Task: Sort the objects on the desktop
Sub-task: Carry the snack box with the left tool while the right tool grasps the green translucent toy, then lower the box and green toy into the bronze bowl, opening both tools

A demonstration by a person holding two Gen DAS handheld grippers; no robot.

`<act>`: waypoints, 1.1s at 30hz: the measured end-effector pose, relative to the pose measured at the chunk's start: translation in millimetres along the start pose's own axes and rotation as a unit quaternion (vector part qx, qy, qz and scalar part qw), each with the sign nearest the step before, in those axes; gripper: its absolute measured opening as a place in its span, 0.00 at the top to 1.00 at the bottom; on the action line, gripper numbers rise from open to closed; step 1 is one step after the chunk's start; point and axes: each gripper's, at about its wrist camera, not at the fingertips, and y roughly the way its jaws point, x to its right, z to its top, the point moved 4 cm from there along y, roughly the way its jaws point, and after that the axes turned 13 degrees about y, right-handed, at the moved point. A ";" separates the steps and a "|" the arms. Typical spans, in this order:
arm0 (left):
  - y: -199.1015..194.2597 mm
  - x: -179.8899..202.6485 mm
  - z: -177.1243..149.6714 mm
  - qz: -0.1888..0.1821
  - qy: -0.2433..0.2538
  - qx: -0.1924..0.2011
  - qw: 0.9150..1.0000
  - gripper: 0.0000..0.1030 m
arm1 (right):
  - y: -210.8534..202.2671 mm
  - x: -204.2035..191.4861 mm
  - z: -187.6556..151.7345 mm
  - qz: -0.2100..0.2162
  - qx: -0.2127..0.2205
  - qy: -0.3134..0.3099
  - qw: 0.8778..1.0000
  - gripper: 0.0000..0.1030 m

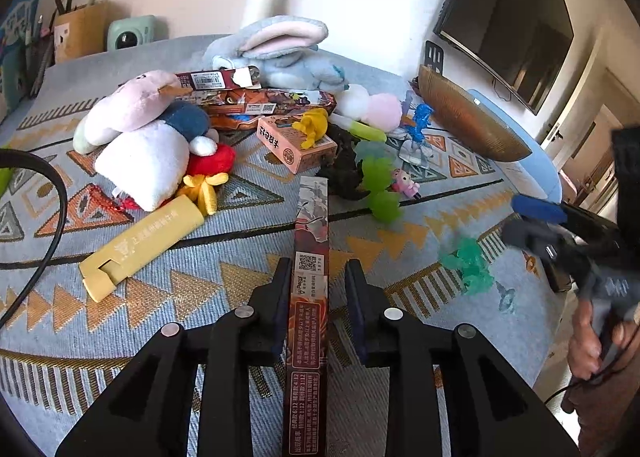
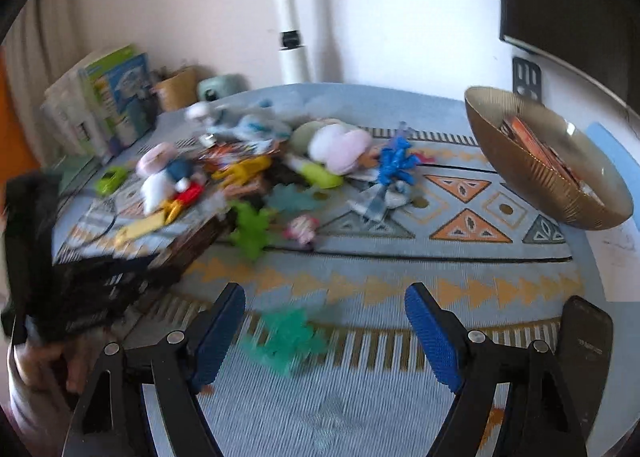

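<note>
My left gripper (image 1: 316,273) has its jaws around a long dark red printed box (image 1: 310,297); the left pad touches it, a small gap shows at the right pad. The box points toward a pile of plush toys (image 1: 148,137), boxes and small figures. My right gripper (image 2: 324,301) is open and empty, with a teal plastic toy (image 2: 286,339) on the cloth between its fingers. That toy also shows in the left wrist view (image 1: 470,261), below the right gripper (image 1: 536,217). A gold bowl (image 2: 520,169) at the right holds orange boxes (image 2: 532,141).
A patterned cloth (image 1: 224,253) covers the round table. A yellow box (image 1: 144,241), green toys (image 1: 380,185), a pink box (image 1: 296,143) and a blue figure (image 2: 394,163) lie about. A black cable (image 1: 56,193) crosses the left. Books (image 2: 116,97) stand at the back left. A black remote (image 2: 584,337) lies right.
</note>
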 end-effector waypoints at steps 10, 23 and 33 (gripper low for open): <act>0.7 2.6 0.7 0.009 0.009 -0.003 1.000 0.76 | 31.6 -15.0 -30.5 -0.001 -0.045 0.026 0.999 0.44; -41.5 25.6 40.7 0.009 0.037 0.050 0.998 0.86 | -35.0 35.1 -9.4 0.040 0.075 0.107 0.991 0.60; -7.4 122.5 171.5 -0.090 0.117 0.108 0.983 0.86 | -122.0 189.4 63.5 0.073 0.193 0.282 0.937 0.60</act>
